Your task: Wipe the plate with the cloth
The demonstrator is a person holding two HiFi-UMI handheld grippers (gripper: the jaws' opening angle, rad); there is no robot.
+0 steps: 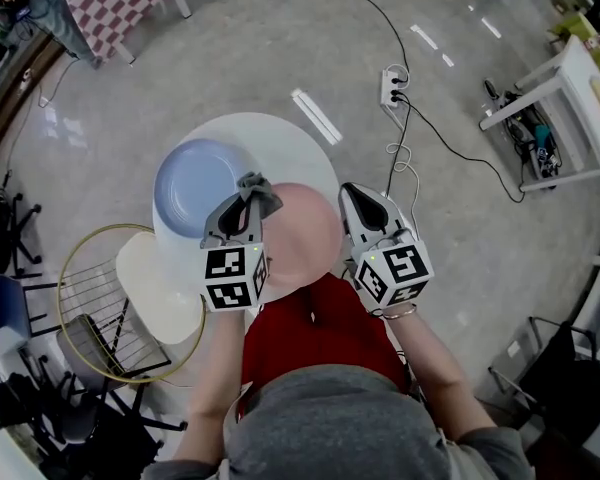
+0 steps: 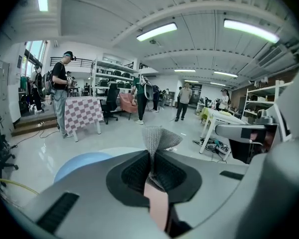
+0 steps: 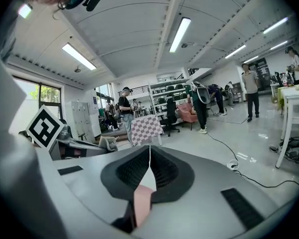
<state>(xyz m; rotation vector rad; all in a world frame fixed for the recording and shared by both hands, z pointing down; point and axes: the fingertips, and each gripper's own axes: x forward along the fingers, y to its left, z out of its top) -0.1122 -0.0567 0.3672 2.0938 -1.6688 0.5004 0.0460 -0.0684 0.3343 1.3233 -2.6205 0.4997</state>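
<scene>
- left gripper (image 1: 242,204) is clamped on the cloth (image 1: 258,193). in the left gripper view the jaws are pinched on a bunched grey knit fold, and a tuft fans out past the tips (image 2: 158,139).
- right gripper (image 1: 354,196) has its jaws together with nothing between them. its own view shows only a thin seam where the tips meet (image 3: 149,156).
- pink plate (image 1: 300,238) lies flat on the round white table (image 1: 280,133), below and between the two grippers. its right rim runs under the right gripper. pink shows through the gap under both sets of jaws.
- blue plate (image 1: 190,190) sits just beyond the left gripper, on its outer side. a cream plate (image 1: 158,280) is beside and behind that gripper.
- i'd guess pink is the one to wipe, since it's nearest the cloth.
- cloth looks soft, light and floppy. the pinch is near one end, so the loose tuft is the working face.
- plate looks rigid, smooth and likely slick and breakable. it may skate under wiping pressure.
- best hold is probably the right rim, pinned or pinched by the right gripper. cloth isn't touching the plate yet.
</scene>
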